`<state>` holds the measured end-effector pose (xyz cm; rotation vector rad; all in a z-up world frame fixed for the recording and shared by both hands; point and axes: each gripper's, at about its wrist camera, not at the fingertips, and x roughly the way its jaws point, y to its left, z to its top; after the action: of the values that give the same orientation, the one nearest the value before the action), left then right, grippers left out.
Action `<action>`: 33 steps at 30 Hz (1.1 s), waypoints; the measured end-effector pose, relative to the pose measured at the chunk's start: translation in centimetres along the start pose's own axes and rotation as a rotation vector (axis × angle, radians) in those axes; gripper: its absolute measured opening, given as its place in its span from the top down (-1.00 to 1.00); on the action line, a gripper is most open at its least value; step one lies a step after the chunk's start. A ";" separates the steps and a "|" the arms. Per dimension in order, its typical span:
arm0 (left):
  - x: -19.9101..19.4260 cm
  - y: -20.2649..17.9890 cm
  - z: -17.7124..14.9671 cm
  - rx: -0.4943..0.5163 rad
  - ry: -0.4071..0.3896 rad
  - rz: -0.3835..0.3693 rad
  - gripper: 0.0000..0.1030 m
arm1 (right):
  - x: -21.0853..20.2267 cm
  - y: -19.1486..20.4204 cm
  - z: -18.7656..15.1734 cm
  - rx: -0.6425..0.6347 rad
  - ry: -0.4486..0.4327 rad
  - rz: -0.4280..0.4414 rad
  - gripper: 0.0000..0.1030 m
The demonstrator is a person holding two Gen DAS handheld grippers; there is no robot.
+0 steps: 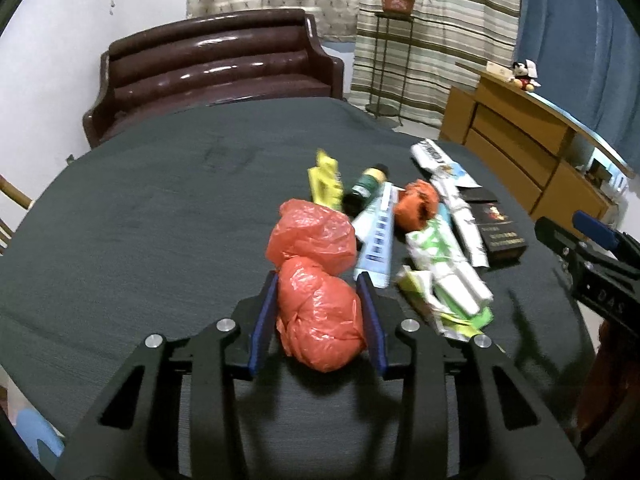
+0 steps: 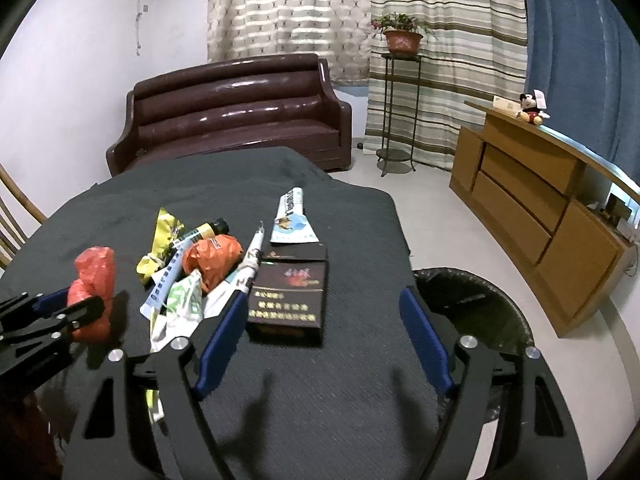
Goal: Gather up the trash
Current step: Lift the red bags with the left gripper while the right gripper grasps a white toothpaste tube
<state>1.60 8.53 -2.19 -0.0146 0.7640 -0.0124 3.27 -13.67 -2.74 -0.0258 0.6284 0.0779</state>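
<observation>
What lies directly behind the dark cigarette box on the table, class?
Behind the cigarette box lies a white and blue toothpaste tube, its flat end touching the box's open lid. Whatever is under the box is covered.

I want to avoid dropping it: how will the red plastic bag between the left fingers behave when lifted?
The red plastic bag looks crumpled and thin, so probably light and squashy. Its glossy film may slip, and a loose part could sag.

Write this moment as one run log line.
left gripper: shut on crumpled red plastic bag | right gripper: open, empty | dark cigarette box: on table
</observation>
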 end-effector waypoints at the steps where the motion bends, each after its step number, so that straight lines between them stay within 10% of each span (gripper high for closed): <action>1: 0.0 0.4 0.1 -0.004 -0.001 0.008 0.26 | 0.4 0.2 0.1 -0.003 0.010 0.000 -0.38; 27: 3.4 9.0 4.8 -0.080 0.007 0.113 0.26 | 11.5 1.3 8.1 0.013 0.210 0.072 -0.03; 33: 5.3 10.9 6.7 -0.098 0.008 0.127 0.26 | 13.8 1.9 8.6 -0.016 0.289 0.082 0.30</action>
<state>10.14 19.39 -1.20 -0.0592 0.7722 0.1460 19.27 -10.43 -3.84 -0.0270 0.9183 0.1605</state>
